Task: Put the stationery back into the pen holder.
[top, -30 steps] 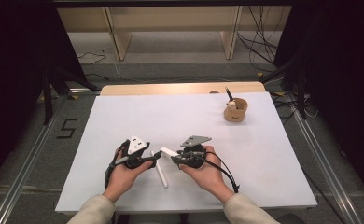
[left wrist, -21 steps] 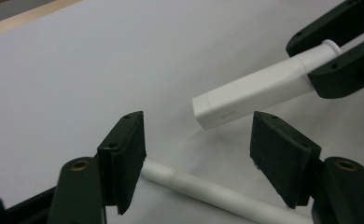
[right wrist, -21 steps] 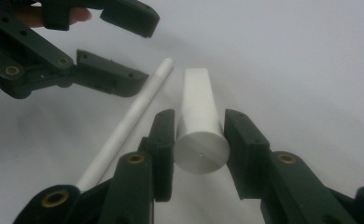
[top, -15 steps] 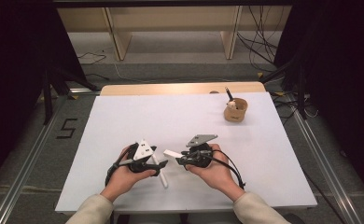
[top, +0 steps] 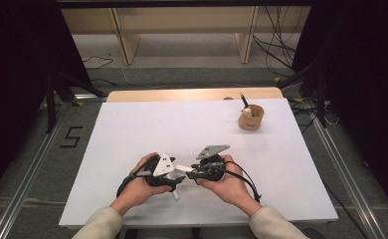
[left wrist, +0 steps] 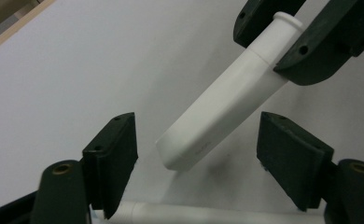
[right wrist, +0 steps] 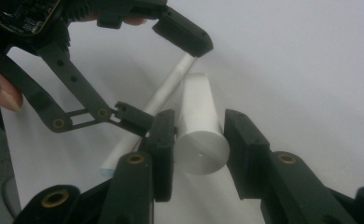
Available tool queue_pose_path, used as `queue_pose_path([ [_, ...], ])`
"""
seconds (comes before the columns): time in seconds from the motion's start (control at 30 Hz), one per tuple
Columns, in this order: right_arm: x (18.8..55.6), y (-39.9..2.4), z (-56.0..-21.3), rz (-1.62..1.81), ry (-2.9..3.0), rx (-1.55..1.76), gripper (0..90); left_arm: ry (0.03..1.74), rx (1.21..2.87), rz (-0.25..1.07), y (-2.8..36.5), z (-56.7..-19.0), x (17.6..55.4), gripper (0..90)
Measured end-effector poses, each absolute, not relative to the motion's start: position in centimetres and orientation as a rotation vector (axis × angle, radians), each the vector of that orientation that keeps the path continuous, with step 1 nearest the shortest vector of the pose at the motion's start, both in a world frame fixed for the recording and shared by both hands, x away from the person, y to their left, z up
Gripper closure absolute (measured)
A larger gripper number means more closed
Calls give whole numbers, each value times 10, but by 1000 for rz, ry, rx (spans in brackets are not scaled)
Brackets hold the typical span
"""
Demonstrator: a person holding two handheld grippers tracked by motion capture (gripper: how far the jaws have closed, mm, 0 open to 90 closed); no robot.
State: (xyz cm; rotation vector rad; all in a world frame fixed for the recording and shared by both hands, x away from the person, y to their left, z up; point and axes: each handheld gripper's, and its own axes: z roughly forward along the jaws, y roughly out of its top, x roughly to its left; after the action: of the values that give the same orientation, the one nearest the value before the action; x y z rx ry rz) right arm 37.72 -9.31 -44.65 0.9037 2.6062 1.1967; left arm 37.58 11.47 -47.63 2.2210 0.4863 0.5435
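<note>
White table; cup far; right tool pinching cap, left tool spread.

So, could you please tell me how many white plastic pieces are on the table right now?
2. A thick white plastic cap is clamped in the right gripper, between the open left gripper's jaws. A thin white plastic tube lies on the table beneath.
</note>
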Motion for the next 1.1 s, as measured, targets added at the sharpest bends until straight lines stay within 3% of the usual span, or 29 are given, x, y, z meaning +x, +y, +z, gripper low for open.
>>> queue_pose_path([
  [0.53, 379, -91, -441, 1231, 2576, 936, 652, 391, 2261, 615, 104, -477, 374, 529],
  [0.73, 383, -94, -436, 1293, 2524, 980, 650, 355, 2257, 593, 96, -474, 370, 668],
  [0.83, 384, -95, -434, 1331, 2489, 982, 643, 385, 2238, 582, 94, -472, 371, 697],
  [1.03, 386, -99, -432, 1428, 2363, 956, 435, 516, 2186, 509, 102, -473, 377, 705],
  [1.1, 386, -101, -430, 1434, 2338, 946, 406, 556, 2157, 491, 104, -472, 378, 705],
])
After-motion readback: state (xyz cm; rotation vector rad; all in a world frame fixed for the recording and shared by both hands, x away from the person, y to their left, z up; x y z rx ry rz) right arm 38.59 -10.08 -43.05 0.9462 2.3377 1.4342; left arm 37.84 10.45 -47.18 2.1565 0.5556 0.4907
